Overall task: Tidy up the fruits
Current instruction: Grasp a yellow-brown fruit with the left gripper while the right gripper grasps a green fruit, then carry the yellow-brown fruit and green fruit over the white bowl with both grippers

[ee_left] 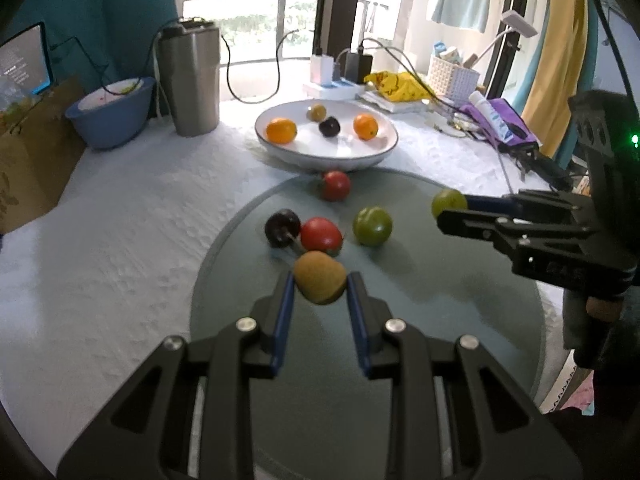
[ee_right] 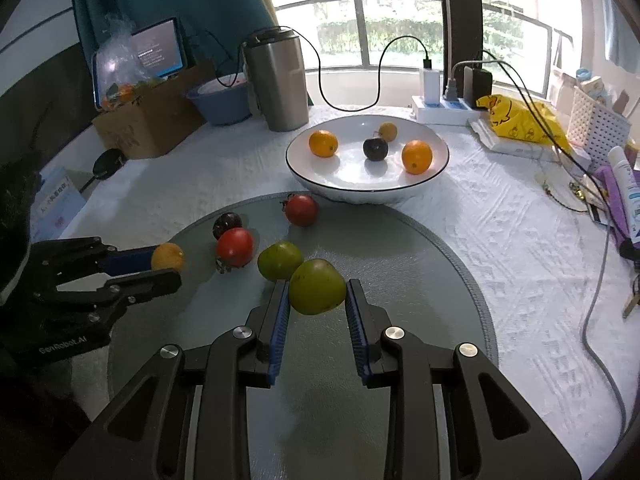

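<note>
My left gripper point(ee_left: 320, 288) clamps the brown fruit point(ee_left: 320, 282), my right gripper point(ee_right: 318, 294) the green fruit point(ee_right: 317, 286), both above the mat; I'd carry them level to the white bowl point(ee_right: 434, 168), release low

— Our black left gripper point(ee_left: 320, 286), where is it?
— Tilted downward, blue-padded fingers point(ee_left: 283, 312) clamped on a fruit.
— And our black right gripper point(ee_right: 318, 292)?
— Same downward tilt, fingers point(ee_right: 357, 316) clamped too.

I see a table point(ee_right: 500, 240) under white cloth. On it: mat point(ee_right: 440, 264), bowl point(ee_right: 312, 176), tumbler point(ee_right: 280, 84), blue basin point(ee_right: 224, 108), box point(ee_right: 152, 120).
</note>
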### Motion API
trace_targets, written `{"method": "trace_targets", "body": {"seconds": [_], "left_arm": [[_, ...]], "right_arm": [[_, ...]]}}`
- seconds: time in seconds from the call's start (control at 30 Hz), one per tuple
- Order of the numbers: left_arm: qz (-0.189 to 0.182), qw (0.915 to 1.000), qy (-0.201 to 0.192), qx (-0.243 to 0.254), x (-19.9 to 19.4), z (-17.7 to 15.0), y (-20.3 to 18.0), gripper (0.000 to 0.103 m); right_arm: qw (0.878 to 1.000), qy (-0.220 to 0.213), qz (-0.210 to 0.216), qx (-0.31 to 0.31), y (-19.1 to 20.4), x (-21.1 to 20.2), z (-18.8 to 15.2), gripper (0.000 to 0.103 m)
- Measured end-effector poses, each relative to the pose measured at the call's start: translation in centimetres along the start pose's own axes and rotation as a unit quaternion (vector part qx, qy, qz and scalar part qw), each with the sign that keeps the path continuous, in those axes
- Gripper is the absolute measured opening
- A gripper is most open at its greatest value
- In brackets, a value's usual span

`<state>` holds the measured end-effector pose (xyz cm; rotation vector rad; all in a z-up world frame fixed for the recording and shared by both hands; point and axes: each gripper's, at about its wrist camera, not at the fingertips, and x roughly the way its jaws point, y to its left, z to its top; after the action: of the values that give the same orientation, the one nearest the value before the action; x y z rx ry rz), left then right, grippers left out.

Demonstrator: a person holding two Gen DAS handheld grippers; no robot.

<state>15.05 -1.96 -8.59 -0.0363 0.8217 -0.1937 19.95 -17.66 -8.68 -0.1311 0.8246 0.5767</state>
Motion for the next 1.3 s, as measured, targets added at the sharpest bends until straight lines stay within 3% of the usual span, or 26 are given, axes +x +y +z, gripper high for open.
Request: {"method": "trace_targets", "body": {"seconds": [0.53,1.3], "left_arm": [[-0.003,0.9991,-0.041,0.009,-1.6,3.3,-0.5,0.028],[-0.014,0.9992,-0.034,0.017,3.6,8.3,0.3,0.028]], "right_arm": [[1.000,-0.024,-0.006,-0.003,-1.1,-1.3,2.0,0.030],[1.000,-0.021,0.005,-0.001,-3.4,2.5,6.2,0.030]]}}
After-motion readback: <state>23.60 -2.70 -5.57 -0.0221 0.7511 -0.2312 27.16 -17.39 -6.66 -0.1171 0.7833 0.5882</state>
